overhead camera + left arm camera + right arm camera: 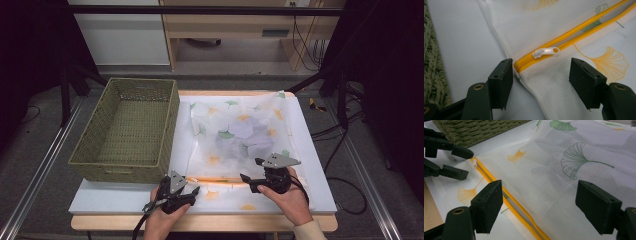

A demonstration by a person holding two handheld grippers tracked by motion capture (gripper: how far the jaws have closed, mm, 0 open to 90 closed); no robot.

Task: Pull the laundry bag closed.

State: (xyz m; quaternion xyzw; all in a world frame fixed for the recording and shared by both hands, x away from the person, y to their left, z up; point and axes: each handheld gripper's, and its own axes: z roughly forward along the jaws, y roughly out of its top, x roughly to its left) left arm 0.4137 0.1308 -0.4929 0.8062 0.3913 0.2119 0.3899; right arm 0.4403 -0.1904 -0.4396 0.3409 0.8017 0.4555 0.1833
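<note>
Both grippers' fingers gape, empty, over mesh bag on white table.

Both hands rest at the table's near edge (jaws apart): left gripper, right gripper.

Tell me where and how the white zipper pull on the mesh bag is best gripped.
Judging by its pose, grip the flat tab of the zipper pull, which lies along the yellow zipper at its closed end. The left hand-held gripper is best placed to come in over that end, its open jaws either side of the tab.
</note>
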